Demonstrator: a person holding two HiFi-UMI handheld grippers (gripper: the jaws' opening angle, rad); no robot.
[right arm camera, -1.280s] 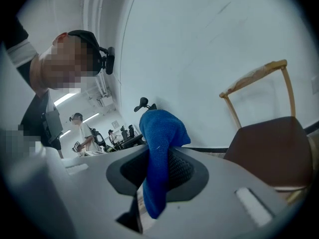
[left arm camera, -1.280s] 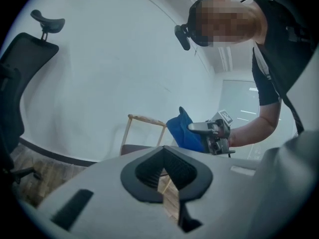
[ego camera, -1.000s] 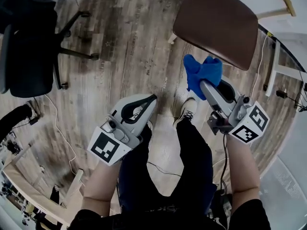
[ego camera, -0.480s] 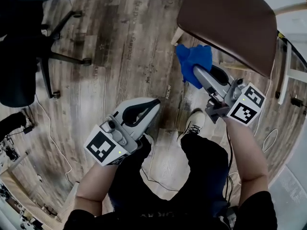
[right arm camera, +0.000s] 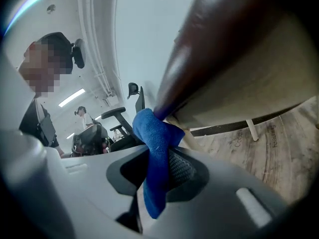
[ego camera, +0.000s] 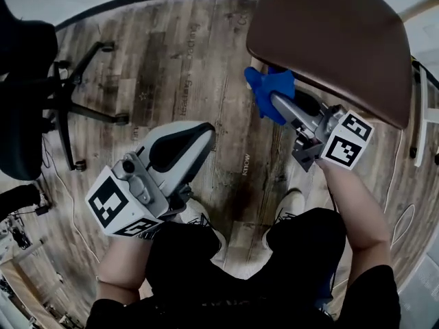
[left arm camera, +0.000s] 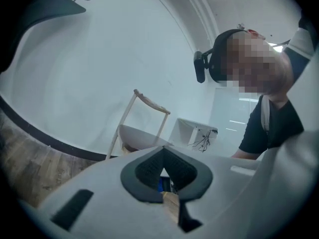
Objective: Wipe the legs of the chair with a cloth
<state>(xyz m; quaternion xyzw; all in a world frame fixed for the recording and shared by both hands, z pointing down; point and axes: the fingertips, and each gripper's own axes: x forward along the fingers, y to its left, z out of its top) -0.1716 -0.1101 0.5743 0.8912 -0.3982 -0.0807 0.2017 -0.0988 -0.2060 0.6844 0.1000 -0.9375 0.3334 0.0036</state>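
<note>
Two claws, one of them working. The right claw is clenched on a blue cloth, a fold pinched between its pads and the rest bunched ahead of the tips, so the cloth, not the claw, would meet the wood. The cloth sits at the near left corner of the brown chair seat, tucked just under its edge. In the right gripper view it lies against the top of a pale chair leg, probably the start of a downward wipe. The left claw is closed on nothing and hangs over the wooden floor, well apart from the chair.
</note>
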